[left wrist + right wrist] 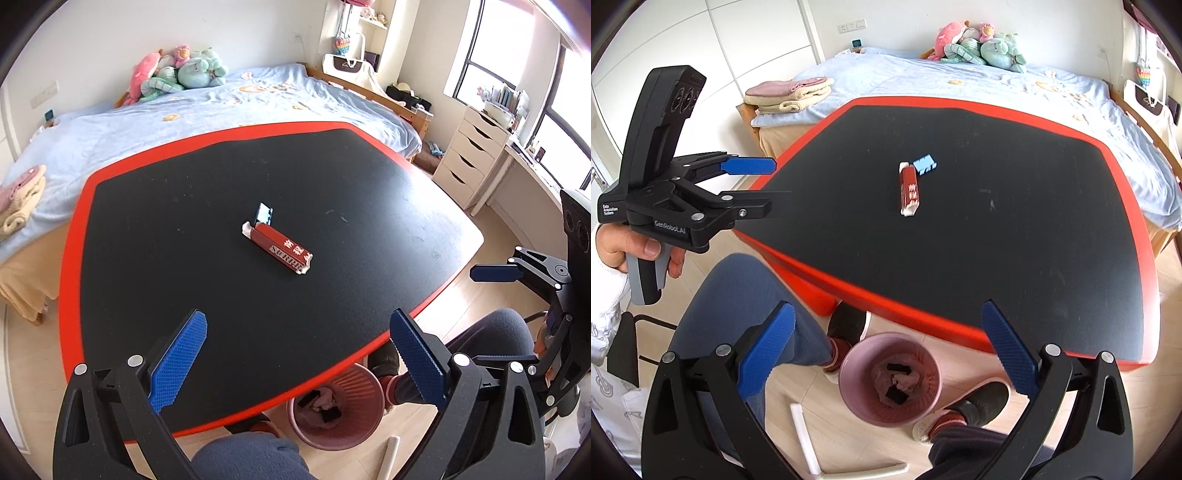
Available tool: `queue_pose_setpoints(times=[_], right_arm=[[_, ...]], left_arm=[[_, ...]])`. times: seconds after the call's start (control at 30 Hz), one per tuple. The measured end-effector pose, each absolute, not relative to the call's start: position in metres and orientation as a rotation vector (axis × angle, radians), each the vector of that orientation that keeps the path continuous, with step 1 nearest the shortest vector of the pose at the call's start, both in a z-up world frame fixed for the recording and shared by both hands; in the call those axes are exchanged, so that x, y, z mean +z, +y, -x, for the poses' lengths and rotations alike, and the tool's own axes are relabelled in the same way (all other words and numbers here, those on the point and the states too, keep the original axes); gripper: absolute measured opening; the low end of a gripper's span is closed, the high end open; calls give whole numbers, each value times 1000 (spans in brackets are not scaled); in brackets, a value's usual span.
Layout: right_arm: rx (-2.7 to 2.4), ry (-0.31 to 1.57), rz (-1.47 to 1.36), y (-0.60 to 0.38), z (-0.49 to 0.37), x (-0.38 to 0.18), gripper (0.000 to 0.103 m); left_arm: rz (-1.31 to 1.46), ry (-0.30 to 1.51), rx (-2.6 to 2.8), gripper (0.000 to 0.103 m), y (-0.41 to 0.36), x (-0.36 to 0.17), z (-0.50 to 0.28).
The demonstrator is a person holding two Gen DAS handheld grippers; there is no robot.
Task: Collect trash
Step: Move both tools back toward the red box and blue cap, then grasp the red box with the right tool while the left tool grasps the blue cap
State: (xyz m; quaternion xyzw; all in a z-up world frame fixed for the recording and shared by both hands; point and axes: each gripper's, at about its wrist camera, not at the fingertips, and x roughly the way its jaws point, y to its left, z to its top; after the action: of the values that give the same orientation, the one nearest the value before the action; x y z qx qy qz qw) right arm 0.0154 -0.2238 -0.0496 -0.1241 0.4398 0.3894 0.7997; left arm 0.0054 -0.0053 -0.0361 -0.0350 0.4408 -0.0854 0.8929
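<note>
Matt black table top [207, 229] with glossy red rim; red wrapper [282, 248] shiny — pink bin [849, 376] ribbed plastic.

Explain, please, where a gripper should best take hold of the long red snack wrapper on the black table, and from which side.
Probably the middle of the long red snack wrapper, from above, fingers across its narrow width. It lies flat on the black table with the red rim; its crimped ends are thin, and a small blue wrapper sits at the far end. Both grippers are open.

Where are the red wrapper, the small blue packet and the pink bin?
red wrapper [281, 248], left wrist view, middle of its red face.
small blue packet [925, 163], right wrist view, its light blue top.
pink bin [849, 391], right wrist view, its left rim.
</note>
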Motion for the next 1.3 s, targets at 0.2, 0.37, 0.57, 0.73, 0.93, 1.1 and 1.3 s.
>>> queue_pose_setpoints(times=[0.2,0.37,0.57,0.73,0.93,1.1,1.3], right_arm=[[843,912,276,-203,-49,-49,99],[856,895,289,-184,-74,-55,99],[864,901,287,-164,-101,-70,99],[869,902,278,-155,-115,-85,96],[865,917,283,-146,-132,-102,79],[868,924,282,-140,-137,-111,67],[872,922,313,-131,-137,-122,54]], left_arm=[[71,921,-181,95,5,-36,-43],[76,935,-188,95,13,-43,-77],[79,980,-202,95,19,-63,-115],[91,1017,-218,95,21,-82,-142],[93,1049,-235,95,19,-103,-162],[86,1074,-239,78,18,-115,-170],[63,1069,-239,65,17,-119,-171]])
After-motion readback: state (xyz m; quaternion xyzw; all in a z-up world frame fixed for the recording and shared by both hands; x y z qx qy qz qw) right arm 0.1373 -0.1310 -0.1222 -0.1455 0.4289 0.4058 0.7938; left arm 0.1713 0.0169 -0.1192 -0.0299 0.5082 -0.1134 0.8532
